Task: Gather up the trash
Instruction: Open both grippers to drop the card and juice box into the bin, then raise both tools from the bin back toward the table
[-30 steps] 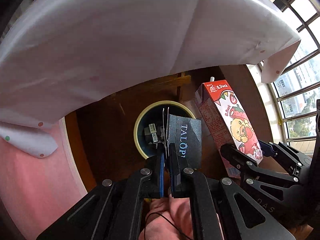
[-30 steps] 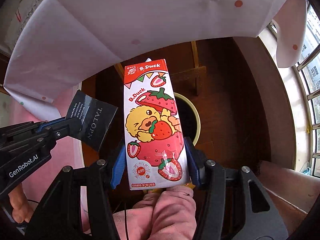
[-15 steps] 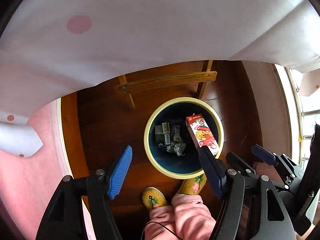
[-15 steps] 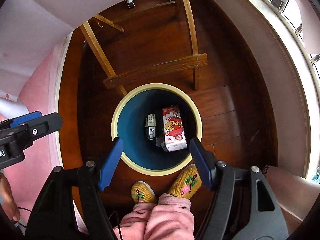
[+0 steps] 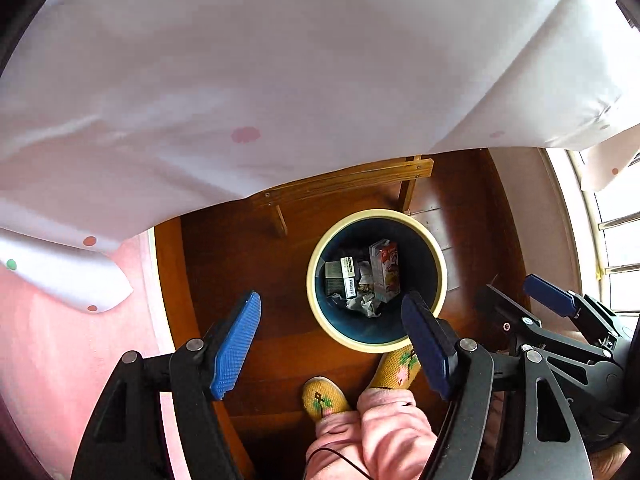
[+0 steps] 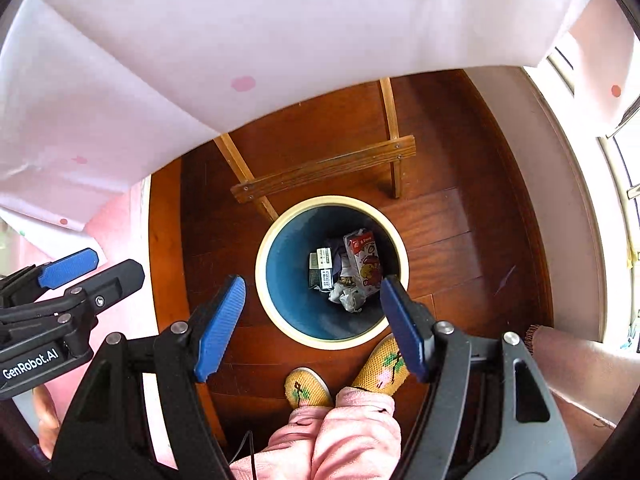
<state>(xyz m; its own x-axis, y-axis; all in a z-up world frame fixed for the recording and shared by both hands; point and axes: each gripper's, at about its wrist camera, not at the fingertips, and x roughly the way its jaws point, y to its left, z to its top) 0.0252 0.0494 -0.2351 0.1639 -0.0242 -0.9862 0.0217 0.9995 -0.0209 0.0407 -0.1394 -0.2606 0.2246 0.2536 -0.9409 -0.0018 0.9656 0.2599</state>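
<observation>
Beside left tongs [image 5: 332, 344], right wrist view alone shows hand [image 6: 46, 420].

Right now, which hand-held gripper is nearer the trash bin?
Right, narrowly. The right hand-held gripper hangs open almost centred over the trash bin; the left hand-held gripper, also open, sits off to its left.

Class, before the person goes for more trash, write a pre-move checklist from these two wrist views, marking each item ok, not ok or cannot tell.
1. Left gripper open and empty: ok.
2. Right gripper open and empty: ok.
3. Strawberry carton inside the bin: ok.
4. Bin upright on the wooden floor: ok.
5. Trash left on the table under the white cloth: cannot tell.
6. Slippers clear of the bin rim: cannot tell.
</observation>
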